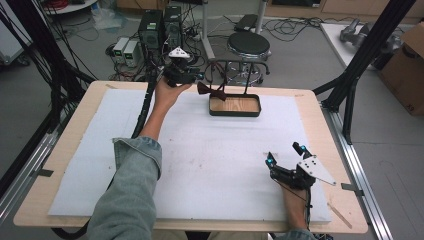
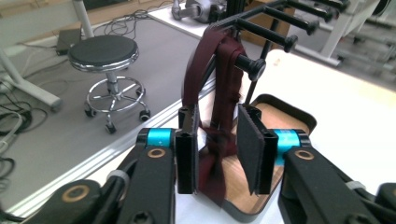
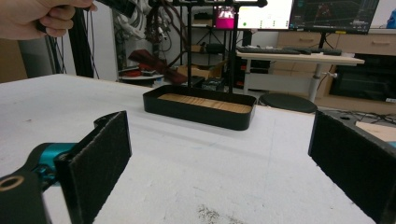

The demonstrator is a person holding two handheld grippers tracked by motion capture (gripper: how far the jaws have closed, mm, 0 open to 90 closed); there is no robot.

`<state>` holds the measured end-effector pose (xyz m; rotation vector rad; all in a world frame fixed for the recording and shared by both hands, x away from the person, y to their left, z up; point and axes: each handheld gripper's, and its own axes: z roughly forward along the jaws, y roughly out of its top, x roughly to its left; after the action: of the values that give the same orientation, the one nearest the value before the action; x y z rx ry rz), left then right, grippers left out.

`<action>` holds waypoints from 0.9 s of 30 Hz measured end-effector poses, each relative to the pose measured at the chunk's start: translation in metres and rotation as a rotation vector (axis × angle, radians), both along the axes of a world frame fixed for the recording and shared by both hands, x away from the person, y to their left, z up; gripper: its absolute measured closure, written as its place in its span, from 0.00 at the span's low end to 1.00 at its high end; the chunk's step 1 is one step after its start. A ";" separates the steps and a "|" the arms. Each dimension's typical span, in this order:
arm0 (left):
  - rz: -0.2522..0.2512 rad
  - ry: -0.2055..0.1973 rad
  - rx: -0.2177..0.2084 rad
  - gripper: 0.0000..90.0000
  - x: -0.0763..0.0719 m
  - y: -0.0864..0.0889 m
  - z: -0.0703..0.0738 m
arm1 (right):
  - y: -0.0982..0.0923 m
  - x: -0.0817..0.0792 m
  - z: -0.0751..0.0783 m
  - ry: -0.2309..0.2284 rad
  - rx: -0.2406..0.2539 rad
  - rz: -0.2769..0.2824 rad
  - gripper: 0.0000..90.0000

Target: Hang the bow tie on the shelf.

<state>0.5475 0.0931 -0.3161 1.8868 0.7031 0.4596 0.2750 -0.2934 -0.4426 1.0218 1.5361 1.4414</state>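
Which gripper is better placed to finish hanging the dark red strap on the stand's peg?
Left. The left gripper is at the stand, with the strap draped over a peg between its jaws. The right gripper rests far off near the table's front edge.

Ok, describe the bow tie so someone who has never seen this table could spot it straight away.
Start at the white mat on the table and go to its far edge, where a black tray with a wooden floor carries a rack of black pegs. The bow tie hangs from the end peg, the one dark red cloth thing among black metal.
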 end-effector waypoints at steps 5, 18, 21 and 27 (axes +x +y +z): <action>-0.018 -0.036 0.037 0.70 -0.012 0.002 0.005 | 0.000 0.000 0.000 -0.001 0.000 -0.001 0.06; -0.038 -0.107 0.038 0.58 -0.054 0.036 0.026 | 0.000 0.000 0.000 0.000 0.002 -0.004 0.06; -0.020 -0.110 0.030 0.52 -0.064 0.047 0.030 | 0.000 0.000 0.000 0.001 0.000 -0.005 0.06; 0.021 -0.112 0.006 0.39 -0.083 0.070 0.034 | 0.000 0.000 0.000 0.004 -0.002 -0.007 0.06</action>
<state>0.4645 0.1636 -0.2825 1.8455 0.6478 0.5770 0.2751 -0.2929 -0.4426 1.0283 1.5353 1.4331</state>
